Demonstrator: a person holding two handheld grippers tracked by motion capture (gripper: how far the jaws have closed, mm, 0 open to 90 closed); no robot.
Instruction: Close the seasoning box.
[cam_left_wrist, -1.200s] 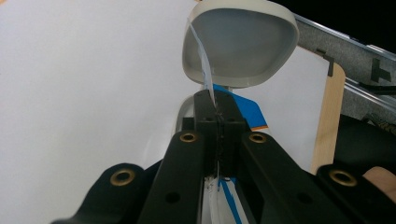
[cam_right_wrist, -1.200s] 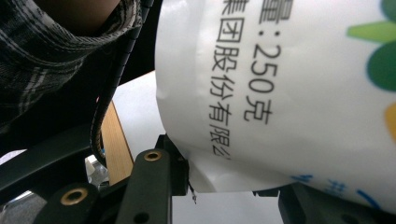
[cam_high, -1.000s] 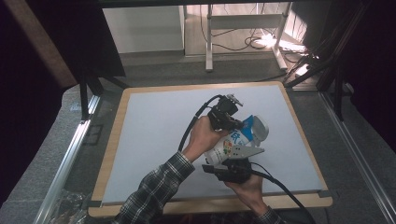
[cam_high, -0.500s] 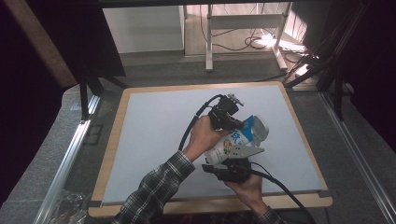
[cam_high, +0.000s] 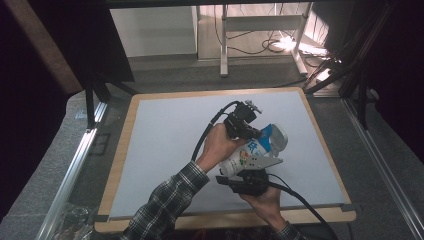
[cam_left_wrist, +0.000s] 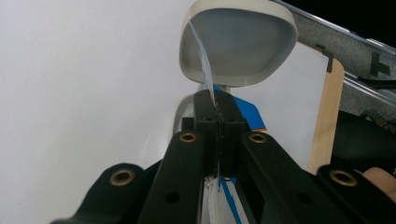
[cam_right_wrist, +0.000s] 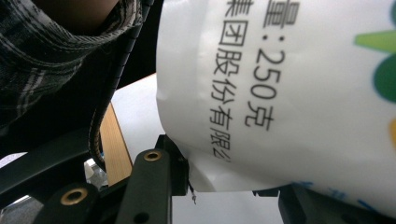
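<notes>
High view: a white pouch (cam_high: 252, 152) is held above the table (cam_high: 165, 145), right of centre. Its far edge is pinched by the clenched left gripper (cam_high: 256, 134). Its near end is seemingly clamped by the right gripper (cam_high: 245, 172).

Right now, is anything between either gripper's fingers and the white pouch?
Nothing visible. The left gripper is shut on a thin edge of the white pouch, and the right gripper clamps the pouch's printed lower end directly.
</notes>
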